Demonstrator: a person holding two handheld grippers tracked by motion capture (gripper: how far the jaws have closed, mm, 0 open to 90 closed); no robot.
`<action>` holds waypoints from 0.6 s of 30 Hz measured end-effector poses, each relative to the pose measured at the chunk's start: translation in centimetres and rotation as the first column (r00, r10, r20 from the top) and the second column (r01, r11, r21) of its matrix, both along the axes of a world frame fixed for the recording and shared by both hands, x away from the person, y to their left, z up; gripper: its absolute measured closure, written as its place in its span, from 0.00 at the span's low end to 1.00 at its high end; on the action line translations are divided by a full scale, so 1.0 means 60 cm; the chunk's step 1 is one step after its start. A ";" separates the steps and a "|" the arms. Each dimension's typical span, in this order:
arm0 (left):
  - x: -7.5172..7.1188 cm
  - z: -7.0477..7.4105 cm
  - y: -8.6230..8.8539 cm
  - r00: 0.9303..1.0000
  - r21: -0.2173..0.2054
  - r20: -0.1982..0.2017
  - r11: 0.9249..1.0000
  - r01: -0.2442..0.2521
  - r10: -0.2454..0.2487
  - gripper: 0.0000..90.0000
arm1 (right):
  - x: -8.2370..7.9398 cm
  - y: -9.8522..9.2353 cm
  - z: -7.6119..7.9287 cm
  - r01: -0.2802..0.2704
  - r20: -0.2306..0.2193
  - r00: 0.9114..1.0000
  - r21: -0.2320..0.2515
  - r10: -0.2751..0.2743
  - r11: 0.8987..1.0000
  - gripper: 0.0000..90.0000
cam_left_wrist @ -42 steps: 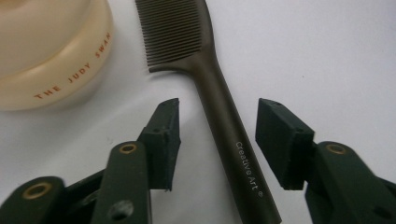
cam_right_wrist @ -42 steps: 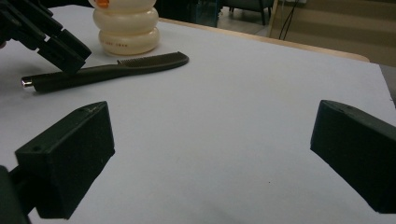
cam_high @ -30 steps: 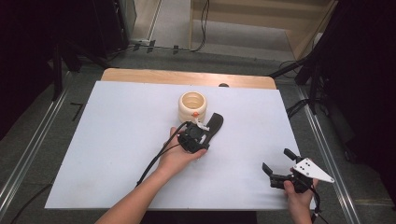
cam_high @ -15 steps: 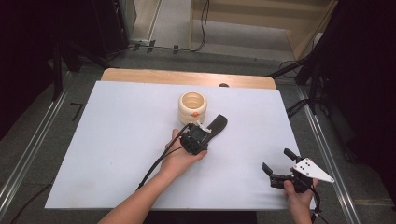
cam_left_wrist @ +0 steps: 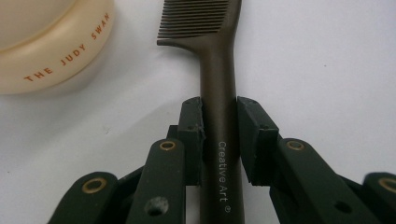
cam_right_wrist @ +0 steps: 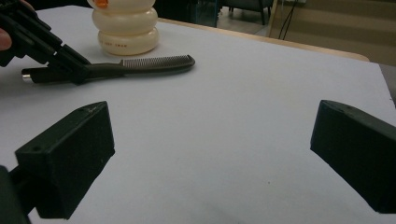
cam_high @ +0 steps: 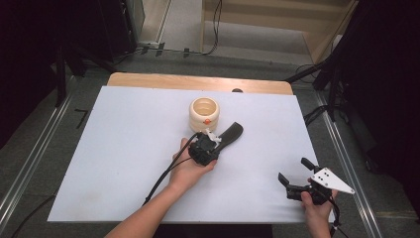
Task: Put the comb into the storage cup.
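Note:
A dark brown comb point(cam_high: 231, 134) lies on the white table sheet point(cam_high: 124, 148), its teeth end beside a cream ribbed jar point(cam_high: 204, 113). My left gripper point(cam_high: 214, 143) is shut on the comb's handle point(cam_left_wrist: 219, 93). Its jaws have just been closing, and both pads now press the handle's sides. The jar point(cam_left_wrist: 51, 46) stands just left of the comb's teeth, apart from them. My right gripper point(cam_high: 293, 169) rests near the front right of the sheet, open with nothing between its jaws point(cam_right_wrist: 210, 140). From there the comb point(cam_right_wrist: 154, 62), the jar point(cam_right_wrist: 126, 28) and the left gripper point(cam_right_wrist: 70, 70) show farther off.
A wooden table edge point(cam_high: 198, 82) runs behind the white sheet. Metal rails point(cam_high: 29, 163) flank the table on both sides. Cables point(cam_high: 216, 25) trail over the floor at the back.
The left gripper's jaws have closed in on the comb's handle. Neither hand has shifted, and the right gripper stays as it was.

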State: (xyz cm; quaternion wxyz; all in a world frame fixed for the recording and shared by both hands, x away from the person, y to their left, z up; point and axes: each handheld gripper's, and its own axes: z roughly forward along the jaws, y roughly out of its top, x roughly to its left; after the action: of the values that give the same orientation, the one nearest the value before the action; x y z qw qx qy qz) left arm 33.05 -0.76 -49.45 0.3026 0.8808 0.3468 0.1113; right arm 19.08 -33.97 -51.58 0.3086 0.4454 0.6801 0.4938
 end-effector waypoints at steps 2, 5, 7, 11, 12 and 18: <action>-0.003 0.004 0.004 1.000 -0.021 0.016 1.000 0.006 -0.006 0.81 | 0.000 0.000 0.000 -0.001 -0.002 1.000 0.000 0.001 1.000 0.00; -0.008 0.010 0.011 0.998 -0.042 0.054 0.999 0.014 -0.012 0.81 | 0.000 0.001 0.000 -0.003 -0.001 1.000 -0.003 0.003 1.000 0.00; -0.012 0.016 0.016 0.997 -0.060 0.077 0.998 0.019 -0.014 0.81 | 0.000 0.001 0.000 -0.002 -0.001 1.000 -0.003 0.002 1.000 0.00; -0.020 0.029 0.029 0.993 -0.092 0.116 0.995 0.023 -0.012 0.81 | 0.000 0.001 0.000 -0.001 -0.002 1.000 -0.005 0.001 1.000 0.00; -0.022 0.030 0.031 0.992 -0.103 0.125 0.994 0.023 -0.010 0.81 | 0.000 0.001 0.000 -0.002 -0.003 1.000 -0.006 0.002 1.000 0.00; -0.035 0.038 0.050 0.986 -0.130 0.166 0.991 0.019 0.003 0.81 | 0.000 0.001 0.000 0.002 -0.003 1.000 -0.005 -0.002 1.000 0.00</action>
State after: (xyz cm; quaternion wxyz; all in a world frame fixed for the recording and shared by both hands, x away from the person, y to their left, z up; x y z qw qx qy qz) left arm 30.97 2.23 -47.16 0.3881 0.8480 0.3237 0.1599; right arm 19.09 -33.92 -51.56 0.3092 0.4460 0.6814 0.4911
